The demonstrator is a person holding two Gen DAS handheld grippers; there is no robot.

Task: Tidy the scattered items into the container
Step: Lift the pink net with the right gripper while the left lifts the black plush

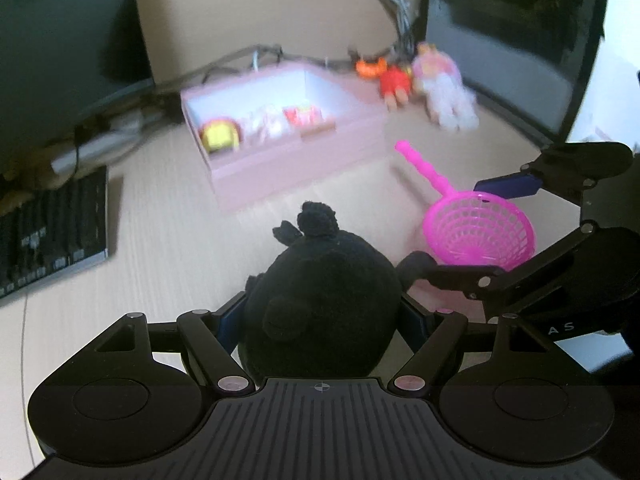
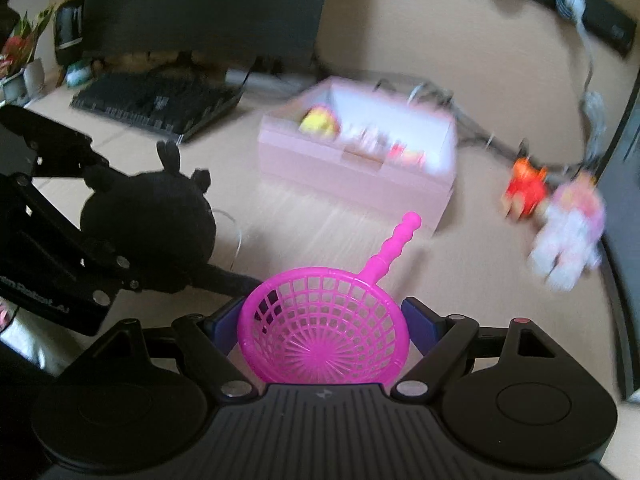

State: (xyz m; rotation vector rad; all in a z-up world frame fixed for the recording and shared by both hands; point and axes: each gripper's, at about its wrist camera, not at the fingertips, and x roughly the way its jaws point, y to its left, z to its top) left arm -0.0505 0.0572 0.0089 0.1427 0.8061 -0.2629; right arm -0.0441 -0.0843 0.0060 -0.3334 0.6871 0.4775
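Observation:
My left gripper [image 1: 320, 320] is shut on a black plush toy [image 1: 320, 292], held above the desk; the toy also shows in the right wrist view [image 2: 148, 216]. My right gripper [image 2: 324, 320] is shut on the bowl of a pink plastic strainer [image 2: 324, 320], its handle pointing away toward the box; the strainer also shows in the left wrist view [image 1: 480, 232]. The pink container box [image 1: 296, 160] stands ahead on the desk with several small toys inside; it also shows in the right wrist view [image 2: 360, 176]. A red toy [image 1: 396, 80] and a pink-white doll [image 1: 444, 88] lie beyond the box, to its right.
A black keyboard [image 1: 52, 220] lies at the left, below a dark monitor [image 1: 68, 28]. Another dark screen [image 1: 512, 20] stands at the right. Cables [image 1: 396, 4] run along the wall behind the box. Plants [image 2: 20, 52] stand at the far left of the right wrist view.

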